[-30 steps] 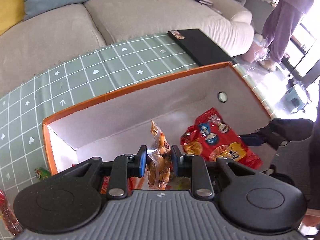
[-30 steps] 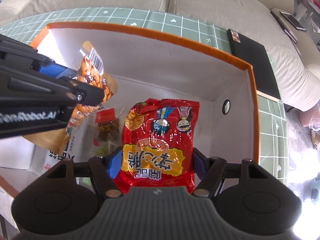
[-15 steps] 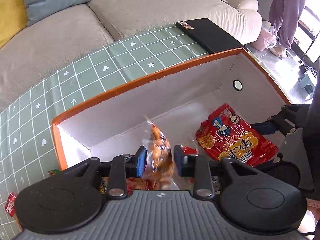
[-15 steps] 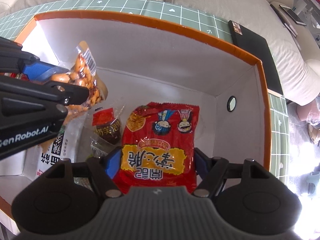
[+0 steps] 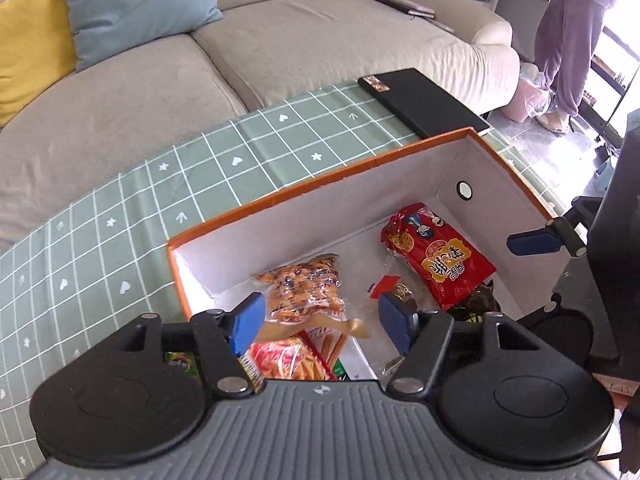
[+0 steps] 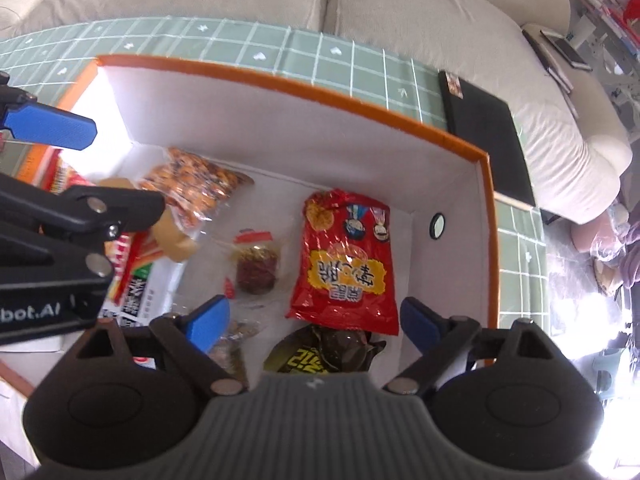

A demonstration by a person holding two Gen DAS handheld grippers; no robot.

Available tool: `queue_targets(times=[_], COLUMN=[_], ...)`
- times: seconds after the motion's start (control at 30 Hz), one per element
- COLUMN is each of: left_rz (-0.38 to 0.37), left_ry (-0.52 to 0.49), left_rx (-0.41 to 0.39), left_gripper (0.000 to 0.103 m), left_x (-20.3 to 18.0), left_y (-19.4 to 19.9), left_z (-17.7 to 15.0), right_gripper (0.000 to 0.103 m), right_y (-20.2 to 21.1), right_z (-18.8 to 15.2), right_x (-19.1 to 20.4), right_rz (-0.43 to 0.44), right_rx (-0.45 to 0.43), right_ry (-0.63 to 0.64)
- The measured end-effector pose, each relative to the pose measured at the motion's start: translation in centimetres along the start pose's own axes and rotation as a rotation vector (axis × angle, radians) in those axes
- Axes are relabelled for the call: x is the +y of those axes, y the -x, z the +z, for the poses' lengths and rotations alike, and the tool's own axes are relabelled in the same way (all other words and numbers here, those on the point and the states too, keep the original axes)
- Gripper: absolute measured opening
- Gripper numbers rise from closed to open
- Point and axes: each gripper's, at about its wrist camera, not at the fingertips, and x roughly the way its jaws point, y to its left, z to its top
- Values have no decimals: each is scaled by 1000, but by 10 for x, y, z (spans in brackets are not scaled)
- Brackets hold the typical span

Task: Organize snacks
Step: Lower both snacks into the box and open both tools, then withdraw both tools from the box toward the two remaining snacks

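I see the glossy, crinkled red snack bag (image 6: 346, 256) lying flat in the orange-rimmed box (image 6: 304, 90); both my left gripper (image 5: 322, 322) and right gripper (image 6: 316, 320) gape, holding nothing.

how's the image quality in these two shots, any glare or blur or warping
Left wrist view: sharp; fisheye bends the green grid tablecloth, window glare top right. Right wrist view: softer, slightly blurred; blown-out white glare lower right beside the orange-rimmed white box; glossy highlights on the red foil snack bag.
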Motion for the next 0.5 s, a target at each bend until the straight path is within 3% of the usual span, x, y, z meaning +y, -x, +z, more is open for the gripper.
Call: queue_targets(times=[0.33, 0.5], left_rz=[26, 50], left_ry=[32, 53], left_rx=[-16, 25], left_gripper=[77, 77], left_x=[23, 48], left_y=[50, 69], left_z=[-21, -37], right_gripper=[90, 90], right_y=[55, 80], right_z=[1, 1], right_x=[44, 72], right_rz=[5, 45], right_rx=[-93, -118], right_ry=[82, 127])
